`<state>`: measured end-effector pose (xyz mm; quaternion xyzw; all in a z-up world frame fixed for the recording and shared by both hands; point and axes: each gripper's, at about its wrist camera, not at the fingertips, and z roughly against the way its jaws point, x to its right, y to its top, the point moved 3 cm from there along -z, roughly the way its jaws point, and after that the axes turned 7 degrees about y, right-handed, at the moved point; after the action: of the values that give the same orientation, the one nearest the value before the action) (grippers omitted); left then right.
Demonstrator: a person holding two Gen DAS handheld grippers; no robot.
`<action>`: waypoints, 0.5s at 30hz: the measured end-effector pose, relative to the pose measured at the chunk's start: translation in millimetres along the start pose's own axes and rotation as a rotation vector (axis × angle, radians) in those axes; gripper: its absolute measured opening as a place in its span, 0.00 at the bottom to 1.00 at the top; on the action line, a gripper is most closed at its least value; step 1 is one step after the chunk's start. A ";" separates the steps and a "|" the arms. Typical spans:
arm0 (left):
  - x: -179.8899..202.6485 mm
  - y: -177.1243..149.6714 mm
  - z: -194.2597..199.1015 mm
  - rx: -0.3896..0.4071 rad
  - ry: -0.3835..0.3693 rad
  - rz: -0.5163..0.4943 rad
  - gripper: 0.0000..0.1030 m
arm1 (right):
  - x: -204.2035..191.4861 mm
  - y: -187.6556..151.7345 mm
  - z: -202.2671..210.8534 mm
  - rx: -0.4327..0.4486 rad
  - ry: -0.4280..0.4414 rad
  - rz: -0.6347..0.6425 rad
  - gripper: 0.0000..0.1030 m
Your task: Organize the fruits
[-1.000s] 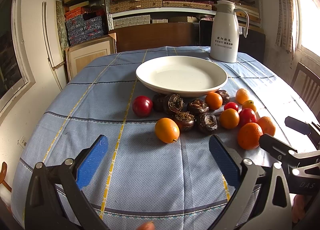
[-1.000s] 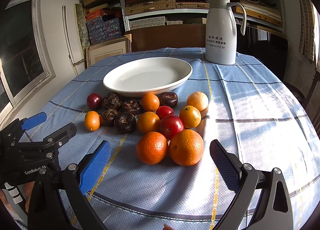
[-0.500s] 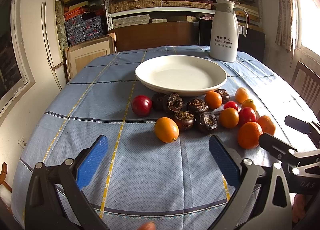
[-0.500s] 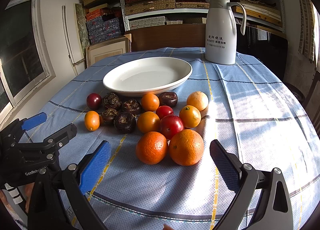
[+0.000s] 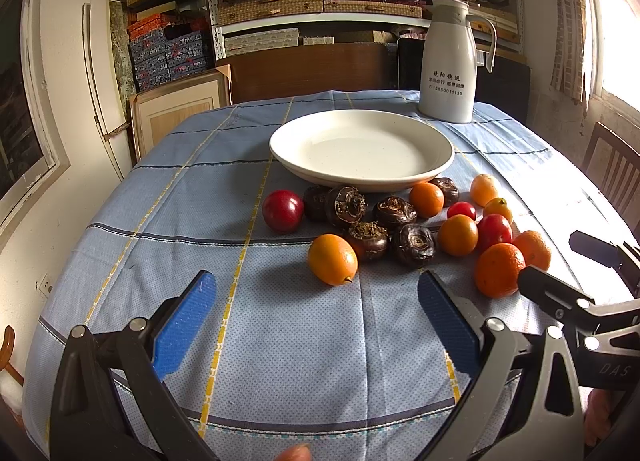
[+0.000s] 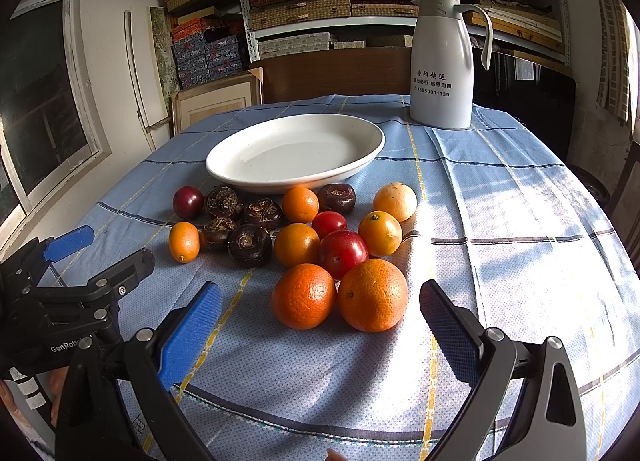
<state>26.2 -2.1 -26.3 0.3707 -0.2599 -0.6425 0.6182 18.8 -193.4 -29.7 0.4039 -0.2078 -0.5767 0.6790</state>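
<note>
Fruits (image 6: pixel 312 245) lie clustered mid-frame on the blue tabletop (image 6: pixel 500 201), just below the empty white plate (image 6: pixel 296 153). Left gripper (image 5: pixel 316 321) and right gripper (image 6: pixel 320 321) hover spread wide at the bottom, grasping nothing.

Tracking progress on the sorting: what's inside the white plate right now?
Nothing is visible in the white plate; its bowl looks bare. All fruit lies on the tablecloth in front. Nothing covers its inside.

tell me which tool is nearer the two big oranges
Right. The right tool is open just in front of the two big oranges; the left tool sits off to their left, facing the small oval orange fruit.
</note>
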 end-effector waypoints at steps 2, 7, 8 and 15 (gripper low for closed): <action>0.1 0.0 0.1 -0.001 0.000 0.000 0.96 | -0.1 0.0 -0.1 0.000 0.000 0.000 0.97; 0.2 0.1 -0.2 -0.002 0.000 0.000 0.96 | 0.1 0.1 -0.3 0.000 0.000 0.000 0.97; 0.2 0.0 -0.2 -0.002 0.000 0.000 0.96 | 0.1 0.1 -0.4 0.000 0.000 0.000 0.97; 0.4 -1.5 -0.8 -0.004 0.000 -0.002 0.96 | 0.5 0.3 -0.5 -0.001 0.000 0.000 0.97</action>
<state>26.0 -2.2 -28.1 0.3698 -0.2582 -0.6435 0.6185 19.5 -193.8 -29.9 0.4037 -0.2075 -0.5769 0.6790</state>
